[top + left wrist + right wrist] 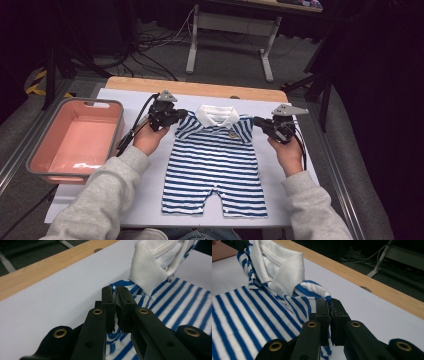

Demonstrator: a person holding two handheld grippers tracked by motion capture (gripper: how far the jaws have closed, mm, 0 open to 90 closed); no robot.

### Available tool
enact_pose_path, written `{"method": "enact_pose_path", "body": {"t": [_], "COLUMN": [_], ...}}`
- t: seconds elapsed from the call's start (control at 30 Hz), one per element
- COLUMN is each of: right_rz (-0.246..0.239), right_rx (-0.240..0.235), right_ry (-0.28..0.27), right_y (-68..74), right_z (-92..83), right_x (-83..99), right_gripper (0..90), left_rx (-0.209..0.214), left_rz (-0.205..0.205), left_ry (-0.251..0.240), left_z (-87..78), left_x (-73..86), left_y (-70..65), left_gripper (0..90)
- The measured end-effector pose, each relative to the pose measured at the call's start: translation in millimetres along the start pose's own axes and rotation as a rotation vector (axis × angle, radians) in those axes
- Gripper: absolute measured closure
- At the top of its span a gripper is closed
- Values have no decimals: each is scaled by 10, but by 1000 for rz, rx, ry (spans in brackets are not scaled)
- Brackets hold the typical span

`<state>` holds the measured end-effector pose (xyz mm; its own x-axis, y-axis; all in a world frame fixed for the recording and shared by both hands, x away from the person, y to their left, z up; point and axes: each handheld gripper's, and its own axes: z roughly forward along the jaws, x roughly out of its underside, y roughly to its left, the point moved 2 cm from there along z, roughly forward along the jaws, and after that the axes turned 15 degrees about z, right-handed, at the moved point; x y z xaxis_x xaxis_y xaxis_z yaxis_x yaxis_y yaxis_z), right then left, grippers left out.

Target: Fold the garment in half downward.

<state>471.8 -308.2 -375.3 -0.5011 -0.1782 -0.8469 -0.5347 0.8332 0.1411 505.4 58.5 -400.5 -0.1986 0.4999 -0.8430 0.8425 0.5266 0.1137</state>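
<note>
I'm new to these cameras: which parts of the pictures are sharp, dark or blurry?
High view: white sheet evenly lit, surroundings nearly black. Left gripper view: striped romper sharp, nearest gripper parts soft. Right gripper view: collar crisp, floor behind dim.

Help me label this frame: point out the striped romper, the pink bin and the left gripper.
striped romper (214, 170), high view, chest stripes.
pink bin (47, 135), high view, left wall.
left gripper (115, 293), left gripper view, between its fingertips.
</note>
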Motion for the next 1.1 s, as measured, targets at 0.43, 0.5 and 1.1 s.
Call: {"method": "enact_pose_path", "body": {"t": [0.43,0.5,1.1], "right_rz": [-4,-2,-54], "right_rx": [-76,-82,-109], "right_ry": [12,17,83], "right_y": [253,265,531], "right_z": [-335,-353,-636], "right_x": [518,562,1001], "right_gripper": [865,865,867], "left_rx": [72,76,122], "left_rz": [91,101,193], "left_ry": [12,15,53], "left_z": [-250,-262,-471], "left_x": [287,302,547], "left_y": [-509,-548,-989], "left_gripper": [850,850,850]}}
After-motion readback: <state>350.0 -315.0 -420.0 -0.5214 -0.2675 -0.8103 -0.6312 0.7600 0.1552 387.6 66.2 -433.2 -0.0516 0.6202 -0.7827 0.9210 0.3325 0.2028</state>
